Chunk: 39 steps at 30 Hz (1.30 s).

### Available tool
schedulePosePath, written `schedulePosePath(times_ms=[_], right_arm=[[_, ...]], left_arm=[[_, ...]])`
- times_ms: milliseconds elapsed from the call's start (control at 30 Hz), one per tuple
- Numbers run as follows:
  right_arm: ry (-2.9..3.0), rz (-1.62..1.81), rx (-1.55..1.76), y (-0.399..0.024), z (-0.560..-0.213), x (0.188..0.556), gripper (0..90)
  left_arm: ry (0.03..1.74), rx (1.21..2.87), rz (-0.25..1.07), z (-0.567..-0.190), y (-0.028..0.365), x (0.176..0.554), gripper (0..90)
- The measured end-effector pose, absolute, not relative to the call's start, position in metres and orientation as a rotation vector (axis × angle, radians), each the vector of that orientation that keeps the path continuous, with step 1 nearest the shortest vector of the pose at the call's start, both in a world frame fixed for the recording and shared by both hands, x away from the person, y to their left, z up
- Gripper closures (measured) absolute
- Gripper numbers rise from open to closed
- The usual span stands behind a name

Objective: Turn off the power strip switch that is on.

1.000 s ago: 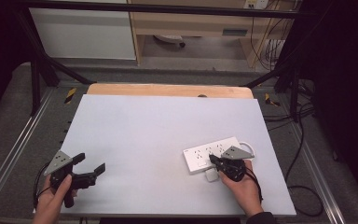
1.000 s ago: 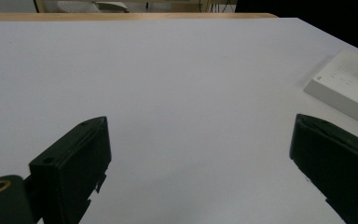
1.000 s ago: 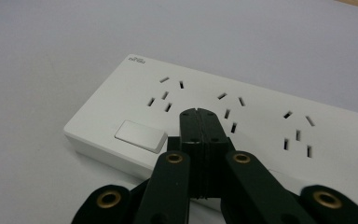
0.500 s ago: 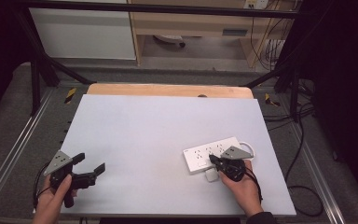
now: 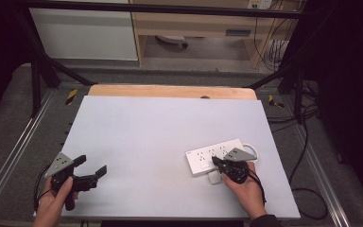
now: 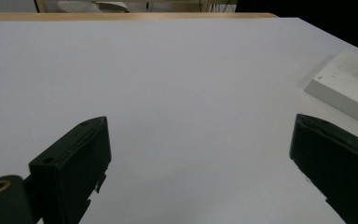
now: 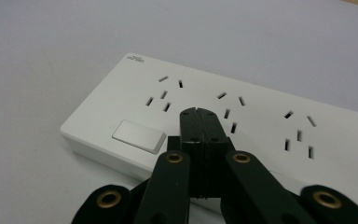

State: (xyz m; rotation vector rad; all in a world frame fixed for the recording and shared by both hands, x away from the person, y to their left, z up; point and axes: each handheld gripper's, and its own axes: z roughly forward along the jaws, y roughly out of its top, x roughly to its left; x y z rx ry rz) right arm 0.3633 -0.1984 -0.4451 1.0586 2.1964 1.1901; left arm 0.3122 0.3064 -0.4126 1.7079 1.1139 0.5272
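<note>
A white power strip (image 5: 202, 159) lies flat on the white table top (image 5: 160, 132), at the right front. In the right gripper view the power strip (image 7: 265, 116) shows three socket groups and a rocker switch (image 7: 137, 136) at its near left end. My right gripper (image 7: 199, 112) is shut with nothing between its jaws, and its tips hover over the strip between the first two socket groups. In the high view the right gripper (image 5: 216, 162) sits at the strip's front edge. My left gripper (image 5: 92, 164) rests at the left front, open and empty. In its own view the left gripper (image 6: 198, 135) faces the power strip (image 6: 345, 81) far off.
A white cable (image 5: 254, 149) loops from the strip's right end. A wooden edge (image 5: 170, 91) runs along the table's back. Metal rails (image 5: 9, 161) flank both sides, and black cables (image 5: 307, 156) lie on the floor at the right.
</note>
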Motion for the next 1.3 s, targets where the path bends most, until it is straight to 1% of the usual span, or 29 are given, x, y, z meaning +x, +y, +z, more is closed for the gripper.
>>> schedulePosePath(times_ms=[1300], right_arm=[[2.201, 1.209, 1.080, -0.1982, -0.4459, 0.3649, 90.0]], left_arm=[[1.114, 1.709, 0.527, -0.4129, 0.3060, 0.3122, 5.1]])
